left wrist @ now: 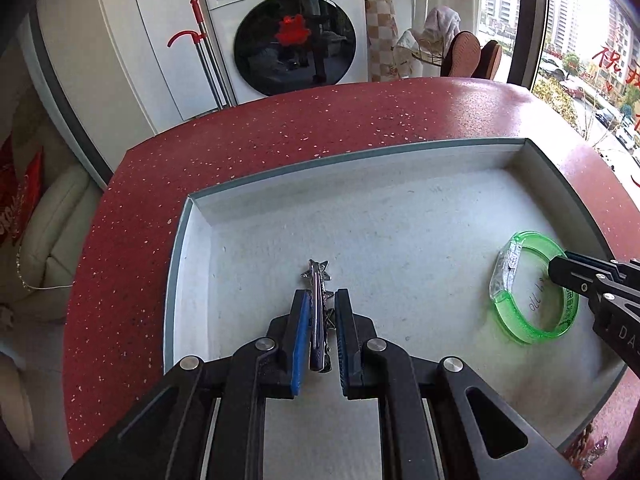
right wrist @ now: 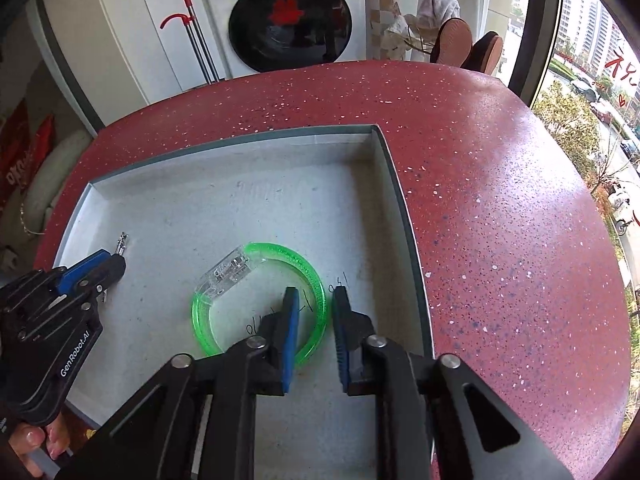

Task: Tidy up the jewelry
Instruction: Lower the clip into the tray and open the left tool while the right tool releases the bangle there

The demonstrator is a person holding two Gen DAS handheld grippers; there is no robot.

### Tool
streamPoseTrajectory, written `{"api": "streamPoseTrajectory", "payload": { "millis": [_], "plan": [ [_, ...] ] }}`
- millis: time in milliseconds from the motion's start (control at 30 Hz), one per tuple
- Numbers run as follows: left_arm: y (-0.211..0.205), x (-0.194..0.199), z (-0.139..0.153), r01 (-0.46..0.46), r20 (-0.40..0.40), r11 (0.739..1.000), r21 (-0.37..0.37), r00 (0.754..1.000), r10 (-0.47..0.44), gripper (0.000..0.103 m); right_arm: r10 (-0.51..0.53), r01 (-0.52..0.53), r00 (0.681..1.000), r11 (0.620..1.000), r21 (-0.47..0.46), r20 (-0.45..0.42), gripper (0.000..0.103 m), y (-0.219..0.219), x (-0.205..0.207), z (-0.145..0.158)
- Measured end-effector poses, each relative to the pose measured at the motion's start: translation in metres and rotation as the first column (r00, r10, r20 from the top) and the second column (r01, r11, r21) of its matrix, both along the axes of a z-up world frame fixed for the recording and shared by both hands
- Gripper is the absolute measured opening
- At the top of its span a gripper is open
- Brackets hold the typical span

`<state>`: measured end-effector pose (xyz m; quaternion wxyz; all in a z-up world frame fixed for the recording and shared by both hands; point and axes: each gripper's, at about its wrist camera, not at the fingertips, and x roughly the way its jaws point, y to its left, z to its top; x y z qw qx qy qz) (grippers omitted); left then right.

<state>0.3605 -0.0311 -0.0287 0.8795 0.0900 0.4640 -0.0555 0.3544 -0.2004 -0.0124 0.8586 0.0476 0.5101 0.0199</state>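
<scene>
A shallow grey-white tray (left wrist: 400, 216) with low walls sits on a red speckled table (left wrist: 280, 128); its far wall and far right corner stand clear, and most of the tray floor toward that far wall is bare, leaving open room ahead of both grippers. To the right of the tray the table top runs wide and bare toward its curved edge.

Two pieces of jewellery show in the tray. One is a silver star-tipped hair clip (left wrist: 318, 280), near the tray's left side; the left gripper (left wrist: 322, 300) has its blue pads nearly together with the clip pinched between them, the star end sticking out past the fingertips. The other is a green translucent bangle (right wrist: 260, 304) with a clear block on one side, lying flat on the tray floor further right. The right gripper (right wrist: 314, 300) has its fingers parted and straddling the bangle's right arc – one finger inside the ring, one outside – without pressing on it.

The rear of the clip is hidden between the pads. Some handwritten marks on the tray floor inside the bangle are partly covered and not readable. In the right wrist view a hand (right wrist: 36, 440) shows at the lower left edge, cut off – only fingertips are visible
</scene>
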Motion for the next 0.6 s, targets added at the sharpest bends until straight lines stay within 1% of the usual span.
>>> {"api": "streamPoseTrajectory", "payload": {
  "millis": [33, 67, 200, 333, 433, 467, 500, 533, 567, 600],
  "plan": [
    [0.0, -0.001, 0.0, -0.002, -0.002, 1.0, 0.004, 1.0, 0.002, 0.031, -0.001, 0.001, 1.0, 1.0, 0.009, 0.003, 0.047, 0.0, 0.0, 0.001],
    [0.0, -0.001, 0.001, -0.002, -0.004, 1.0, 0.004, 1.0, 0.002, 0.031, -0.003, 0.003, 1.0, 1.0, 0.019, 0.013, 0.05, -0.001, -0.002, 0.003],
    [0.005, -0.005, 0.008, -0.019, 0.007, 1.0, -0.025, 1.0, 0.019, 0.031, -0.016, 0.012, 0.998, 0.998, 0.068, 0.057, 0.05, -0.006, -0.013, 0.021],
    [0.008, -0.009, 0.02, -0.025, 0.037, 0.998, -0.053, 0.999, 0.027, 0.031, -0.038, 0.026, 0.993, 0.994, 0.105, 0.109, 0.057, -0.009, -0.032, 0.041],
    [0.009, -0.015, 0.029, -0.021, 0.068, 0.998, -0.067, 0.997, 0.025, 0.032, -0.042, 0.026, 0.991, 0.991, 0.129, 0.128, 0.058, -0.009, -0.047, 0.052],
    [0.01, -0.016, 0.031, -0.02, 0.073, 0.997, -0.073, 0.997, 0.025, 0.04, -0.043, 0.025, 0.99, 0.991, 0.134, 0.132, 0.059, -0.009, -0.053, 0.054],
    [0.011, -0.018, 0.033, -0.023, 0.077, 0.997, -0.079, 0.997, 0.029, 0.086, -0.045, 0.026, 0.99, 0.99, 0.14, 0.137, 0.059, -0.008, -0.059, 0.057],
    [0.012, -0.021, 0.036, -0.034, 0.084, 0.996, -0.08, 0.996, 0.041, 0.103, -0.045, 0.024, 0.989, 0.989, 0.147, 0.141, 0.059, -0.008, -0.065, 0.059],
    [0.014, -0.024, 0.04, -0.043, 0.113, 0.995, -0.087, 0.992, 0.053, 0.103, -0.045, 0.023, 0.989, 0.988, 0.152, 0.143, 0.06, -0.008, -0.069, 0.061],
    [0.014, -0.027, 0.043, -0.036, 0.125, 0.995, -0.089, 0.991, 0.047, 0.103, -0.047, 0.025, 0.989, 0.988, 0.154, 0.144, 0.062, -0.008, -0.073, 0.062]
  ]
}}
